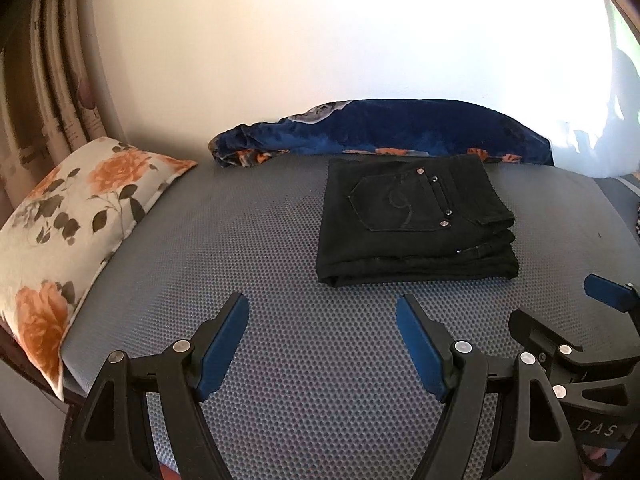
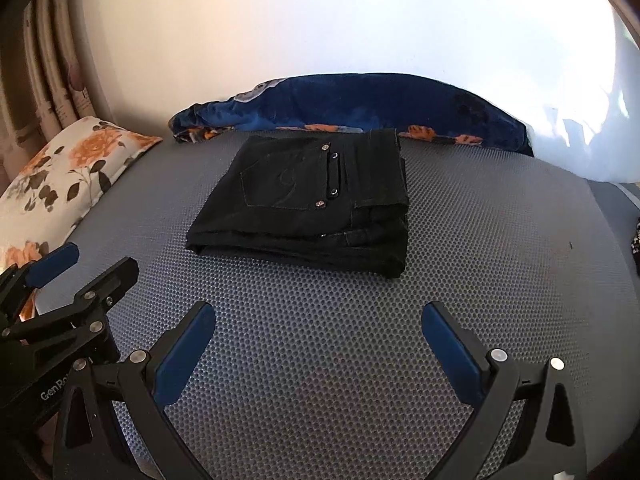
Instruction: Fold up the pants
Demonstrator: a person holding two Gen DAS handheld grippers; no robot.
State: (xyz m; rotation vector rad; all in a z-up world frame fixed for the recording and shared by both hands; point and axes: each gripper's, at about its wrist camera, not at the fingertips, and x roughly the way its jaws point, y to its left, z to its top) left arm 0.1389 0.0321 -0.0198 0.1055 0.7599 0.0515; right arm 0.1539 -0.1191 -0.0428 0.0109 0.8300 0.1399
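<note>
Bed: grey honeycomb-mesh mattress (image 1: 248, 240) against a plain white wall, sun blasting in from the right.
Pants: black pants (image 1: 412, 220) sit mid-bed, toward the far side, as a compact rectangle with the back pocket and its rivets facing up. Far edge looks like it touches or nearly touches the blue blanket (image 1: 400, 128) bunched along the wall.
Left claw: left claw (image 1: 322, 344) hovers over bare mattress on the near side, spread wide, gripping nothing.
Right claw: right claw (image 2: 320, 344) same deal, wide apart and empty, well clear of the pants.
Progress: looks basically done to me, both claws off the fabric and the stack holding its shape.
Doing it well: if anything's left it's tidying. The layers on the right end look a bit stepped, with the waistband poking past the lower folds, so I'd nudge that side square by pressing flat from the top, not pinching, since pinching one layer would drag the stack open.
Pillow: floral pillow (image 1: 60, 232) at the left edge, well apart from everything.
Hard to see: black on black, so I can't count the folds. Far side of the stack is hidden. White thing at far right is blown out, can't tell what it is. Small dark patterned object at the right edge is cut off.
</note>
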